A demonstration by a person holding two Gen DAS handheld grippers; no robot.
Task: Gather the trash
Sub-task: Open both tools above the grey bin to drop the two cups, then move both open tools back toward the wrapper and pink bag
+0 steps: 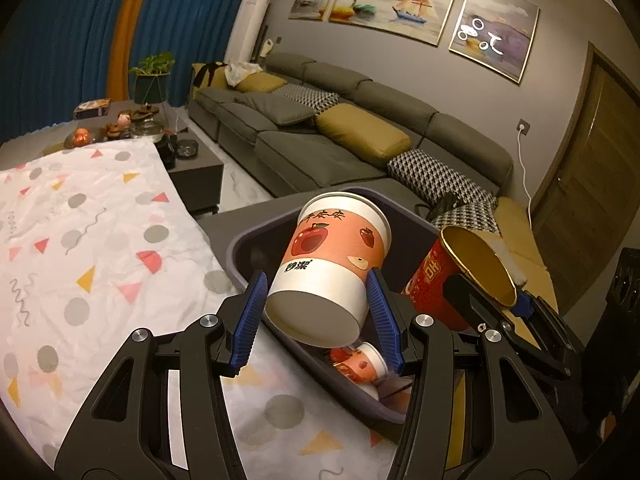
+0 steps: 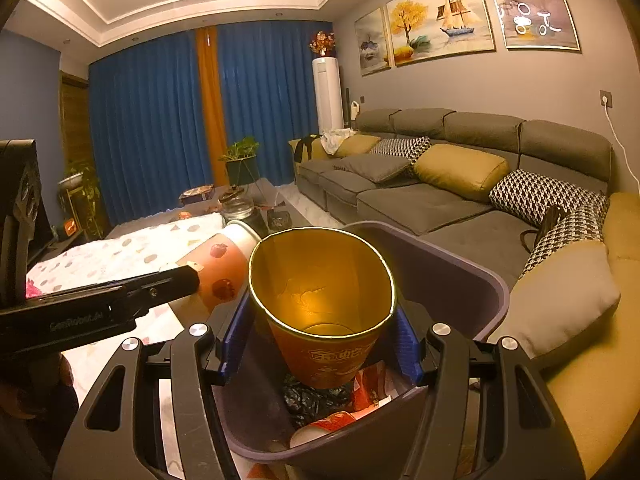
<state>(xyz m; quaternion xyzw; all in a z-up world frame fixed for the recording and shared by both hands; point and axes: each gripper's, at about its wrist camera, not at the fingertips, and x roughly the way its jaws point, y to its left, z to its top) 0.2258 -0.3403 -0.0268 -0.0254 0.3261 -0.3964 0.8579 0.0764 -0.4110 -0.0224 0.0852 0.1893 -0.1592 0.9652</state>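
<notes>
Over the purple bin (image 1: pixel 256 240), the left gripper (image 1: pixel 318 312) clamps its jaws on the apple-print cup (image 1: pixel 332 264). At three o'clock the right gripper (image 2: pixel 320 340) pinches the red-and-gold cup (image 2: pixel 324 312). Discarded cups (image 2: pixel 320 430) lie inside; beyond, the grey sofa (image 2: pixel 420 200).

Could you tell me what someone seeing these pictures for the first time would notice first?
Most striking are two paper cups held over a dark bin: the left gripper clamps a pink apple-print cup, and the right gripper clamps a red cup with a gold lining. The bin already holds cups and wrappers, and beside it lies a white cloth with coloured shapes.
</notes>
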